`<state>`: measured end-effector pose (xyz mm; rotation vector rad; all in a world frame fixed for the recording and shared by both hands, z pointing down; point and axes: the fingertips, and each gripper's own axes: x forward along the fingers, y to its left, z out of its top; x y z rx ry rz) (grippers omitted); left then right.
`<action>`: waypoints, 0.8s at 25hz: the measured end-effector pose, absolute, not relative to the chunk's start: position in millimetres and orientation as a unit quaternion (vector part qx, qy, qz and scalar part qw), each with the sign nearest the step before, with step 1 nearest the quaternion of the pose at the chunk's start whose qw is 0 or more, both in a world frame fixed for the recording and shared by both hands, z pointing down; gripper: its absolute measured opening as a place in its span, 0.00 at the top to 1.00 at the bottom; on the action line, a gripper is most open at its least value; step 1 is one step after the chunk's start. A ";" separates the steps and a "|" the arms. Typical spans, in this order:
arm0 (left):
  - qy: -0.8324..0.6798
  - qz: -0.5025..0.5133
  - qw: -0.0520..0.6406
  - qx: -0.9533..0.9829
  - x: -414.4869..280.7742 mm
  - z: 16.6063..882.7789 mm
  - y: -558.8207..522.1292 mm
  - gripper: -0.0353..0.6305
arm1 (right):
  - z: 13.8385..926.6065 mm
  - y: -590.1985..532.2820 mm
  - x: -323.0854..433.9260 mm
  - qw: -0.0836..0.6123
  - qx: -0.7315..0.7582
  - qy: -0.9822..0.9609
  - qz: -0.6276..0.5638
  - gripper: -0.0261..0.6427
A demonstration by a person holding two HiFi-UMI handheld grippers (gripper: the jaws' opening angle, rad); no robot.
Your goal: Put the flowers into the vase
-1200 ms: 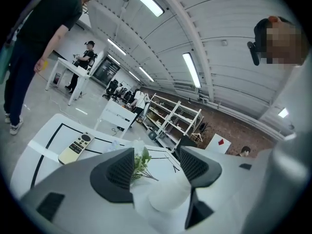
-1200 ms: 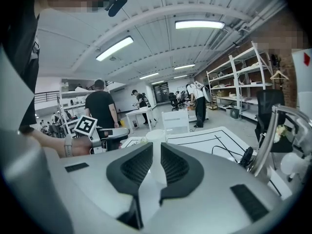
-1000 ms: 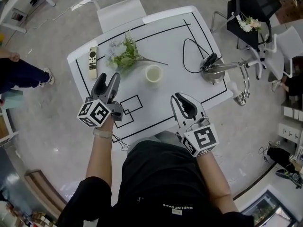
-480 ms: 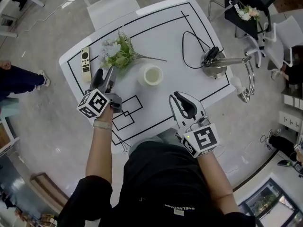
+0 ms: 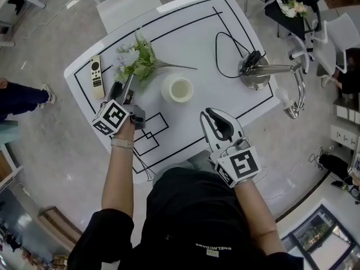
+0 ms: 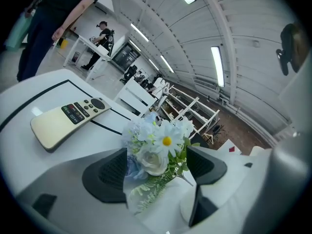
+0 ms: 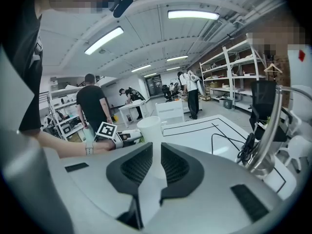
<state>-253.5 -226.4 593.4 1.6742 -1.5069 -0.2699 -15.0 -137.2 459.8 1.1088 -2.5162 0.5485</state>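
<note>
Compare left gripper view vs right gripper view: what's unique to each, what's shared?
Left gripper view only: the remote, and the flowers seen between the left hand-held gripper's jaws. The jaws have just been opening, stand wide and do not grip the flowers.
Right gripper view only: the metal stand and that left hand-held gripper's marker cube.
Both: the white table with black lines, and people in the room behind.
</note>
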 end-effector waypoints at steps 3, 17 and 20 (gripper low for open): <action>-0.603 -0.126 0.424 0.664 -256.0 596.4 -231.0 0.40 | 464.8 -136.8 -15.1 0.170 0.391 -0.883 0.197 0.91; -0.611 -0.128 0.394 0.675 -249.1 595.3 -245.1 0.69 | 475.0 -136.0 -4.6 0.177 0.402 -0.873 0.212 0.91; -0.615 -0.119 0.389 0.676 -249.2 596.2 -245.5 0.76 | 475.9 -137.1 -3.8 0.177 0.402 -0.872 0.214 0.91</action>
